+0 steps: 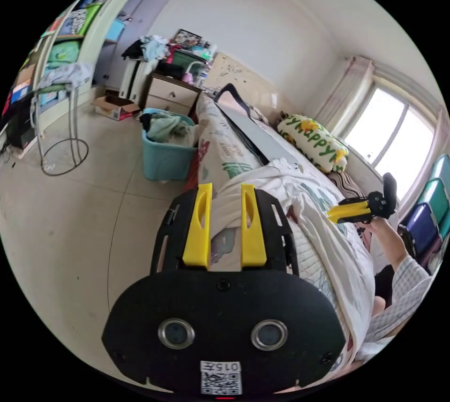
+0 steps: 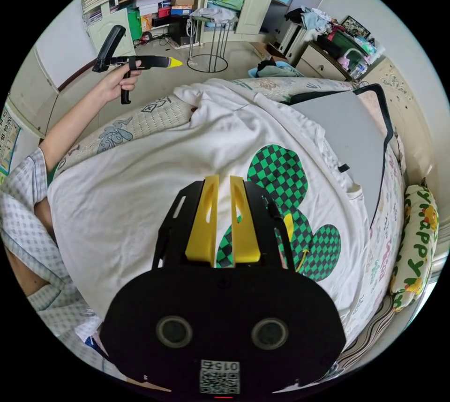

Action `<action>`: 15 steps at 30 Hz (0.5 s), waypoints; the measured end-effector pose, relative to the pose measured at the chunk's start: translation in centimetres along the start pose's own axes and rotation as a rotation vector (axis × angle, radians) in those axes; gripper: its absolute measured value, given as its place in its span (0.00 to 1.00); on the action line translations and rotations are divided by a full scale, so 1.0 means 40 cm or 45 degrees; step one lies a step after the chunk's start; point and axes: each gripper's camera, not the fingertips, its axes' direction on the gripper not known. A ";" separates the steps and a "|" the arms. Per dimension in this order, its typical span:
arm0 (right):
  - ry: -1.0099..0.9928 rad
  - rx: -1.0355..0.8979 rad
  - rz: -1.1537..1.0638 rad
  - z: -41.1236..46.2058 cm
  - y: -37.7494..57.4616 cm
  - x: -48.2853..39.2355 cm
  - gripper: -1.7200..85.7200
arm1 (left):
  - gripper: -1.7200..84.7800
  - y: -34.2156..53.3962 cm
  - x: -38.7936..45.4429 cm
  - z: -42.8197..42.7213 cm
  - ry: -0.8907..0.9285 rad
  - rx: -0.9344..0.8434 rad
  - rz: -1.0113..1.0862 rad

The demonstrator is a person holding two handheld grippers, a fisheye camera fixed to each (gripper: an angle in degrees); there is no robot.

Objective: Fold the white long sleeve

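Lying spread on bed (image 2: 398,195), white long sleeve (image 2: 154,177) seen unfolded; folding judged not yet begun. Left gripper (image 1: 225,188) and right gripper (image 2: 224,181) held above garment, jaws slightly parted, nothing gripped.

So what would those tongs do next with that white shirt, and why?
Probably lower the left tongs to pinch the near edge of the white shirt. It lies spread over the bed, and both the left and right tongs hang open above it, gripping nothing.
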 end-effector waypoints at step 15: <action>0.318 0.083 0.936 0.025 0.180 0.522 0.08 | 0.15 -0.309 0.448 0.424 0.026 -0.401 0.369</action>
